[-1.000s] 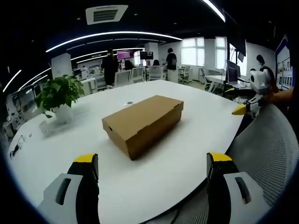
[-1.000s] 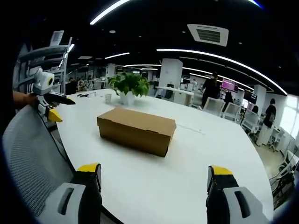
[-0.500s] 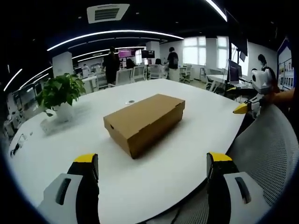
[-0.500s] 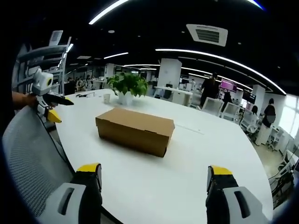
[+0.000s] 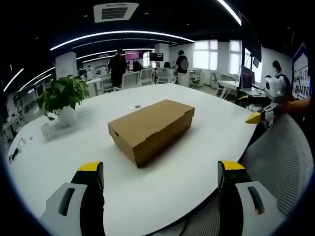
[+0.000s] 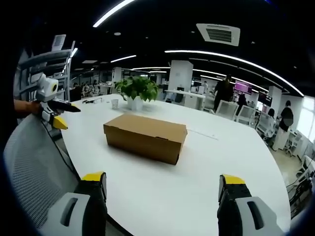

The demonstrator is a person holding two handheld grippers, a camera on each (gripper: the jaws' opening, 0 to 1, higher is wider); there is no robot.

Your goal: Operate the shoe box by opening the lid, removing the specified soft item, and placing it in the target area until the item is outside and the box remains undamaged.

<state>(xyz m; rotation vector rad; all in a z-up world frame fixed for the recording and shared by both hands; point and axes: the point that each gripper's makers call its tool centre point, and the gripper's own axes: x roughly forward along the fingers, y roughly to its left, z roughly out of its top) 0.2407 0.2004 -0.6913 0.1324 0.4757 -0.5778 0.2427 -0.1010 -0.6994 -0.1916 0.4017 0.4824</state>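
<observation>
Shoe box (image 5: 151, 129), one only, lid shut, lies near the middle of the white table (image 5: 197, 167), with bare tabletop on all its sides and well back from the rounded table edge. One potted plant (image 5: 61, 98) stands beyond it, well apart. Left tool (image 5: 160, 169) and right tool (image 6: 162, 179) each hover short of the near edge, jaws wide apart, gripping nothing. A mesh chair back (image 6: 34, 167) sits beside that edge.

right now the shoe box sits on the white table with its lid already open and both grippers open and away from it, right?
Not quite: the lid is closed. The left gripper view shows the shoe box shut on the white table. The rest holds: left gripper and right gripper are open, away from it.
</observation>
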